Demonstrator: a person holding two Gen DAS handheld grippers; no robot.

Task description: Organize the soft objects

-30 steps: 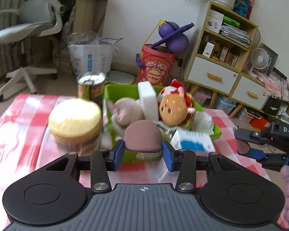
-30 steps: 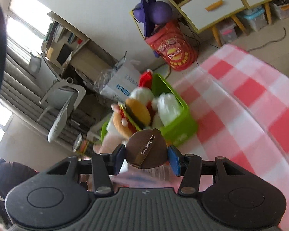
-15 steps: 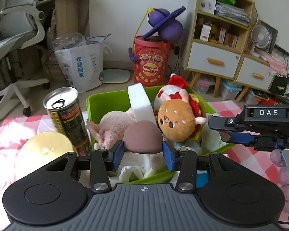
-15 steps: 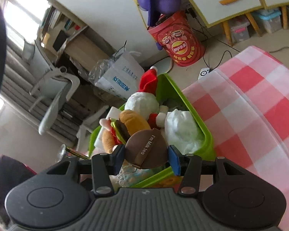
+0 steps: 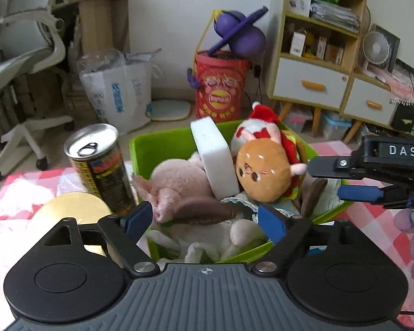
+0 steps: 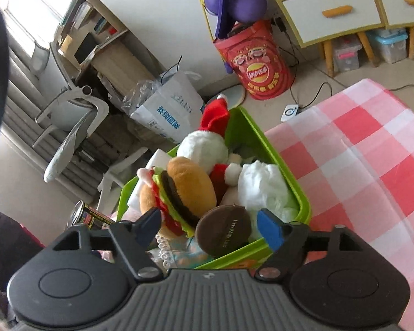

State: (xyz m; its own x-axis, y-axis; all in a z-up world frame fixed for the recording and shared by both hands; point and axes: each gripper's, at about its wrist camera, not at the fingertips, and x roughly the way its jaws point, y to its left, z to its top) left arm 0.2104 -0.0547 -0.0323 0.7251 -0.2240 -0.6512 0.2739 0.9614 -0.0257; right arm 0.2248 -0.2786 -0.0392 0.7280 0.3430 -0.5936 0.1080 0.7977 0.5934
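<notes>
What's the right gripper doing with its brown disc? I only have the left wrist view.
Observer: The right gripper has just been opening its jaws. The brown disc sits between them, and neither pad is pressing it.
Operator: Where's it sitting?
Observer: Inside the green bin, at the near wall beside the burger plush.
Operator: Any marking?
Observer: "I'm Milk tea" is printed on its face.

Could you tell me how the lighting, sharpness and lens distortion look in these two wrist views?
Left wrist view: even daylight, green bin and can sharp, shelf unit bowed by the fisheye. Right wrist view: window glare blown out at upper left, drawers curved, dark blurred band along the left edge.
</notes>
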